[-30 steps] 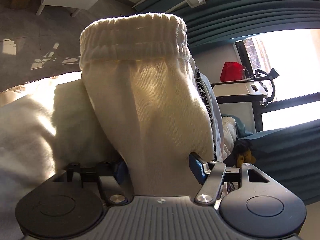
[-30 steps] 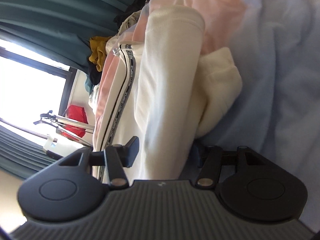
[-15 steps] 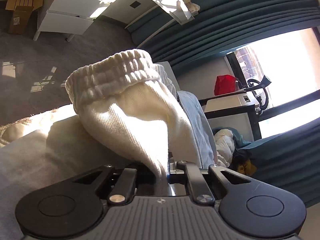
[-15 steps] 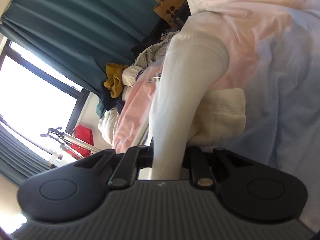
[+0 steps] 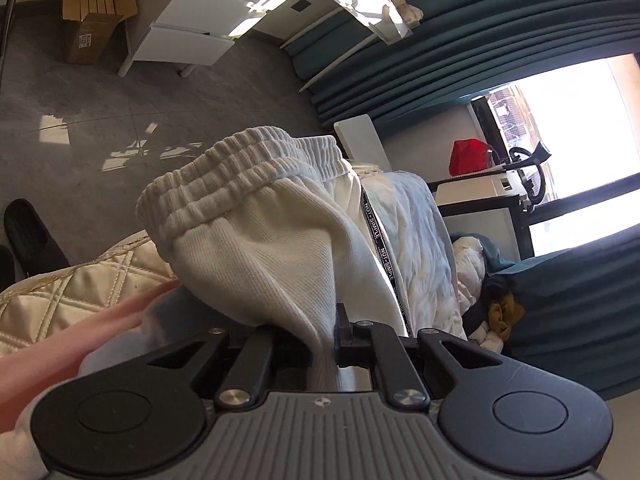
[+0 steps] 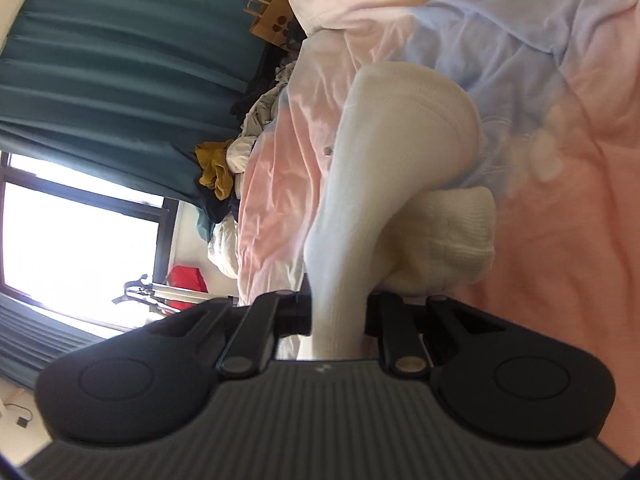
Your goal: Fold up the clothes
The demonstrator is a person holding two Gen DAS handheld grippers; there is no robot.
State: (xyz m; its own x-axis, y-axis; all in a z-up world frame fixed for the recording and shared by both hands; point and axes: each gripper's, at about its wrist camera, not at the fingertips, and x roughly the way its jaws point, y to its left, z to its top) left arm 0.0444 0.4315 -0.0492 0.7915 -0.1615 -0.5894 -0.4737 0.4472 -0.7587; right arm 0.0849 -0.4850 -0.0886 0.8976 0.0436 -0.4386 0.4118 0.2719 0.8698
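Lifted higher now, both tools, left point(image 5: 334, 330) and right point(image 6: 338, 314), pinch the cream sweatpants point(image 5: 272, 240).

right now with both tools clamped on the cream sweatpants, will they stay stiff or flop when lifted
Probably floppy: the cream sweatpants already sag and bunch over the left tool. The thick ribbed knit looks weighty for cloth, so the elastic waistband likely droops. The right tool pinches a bunched fold, so slipping seems unlikely.
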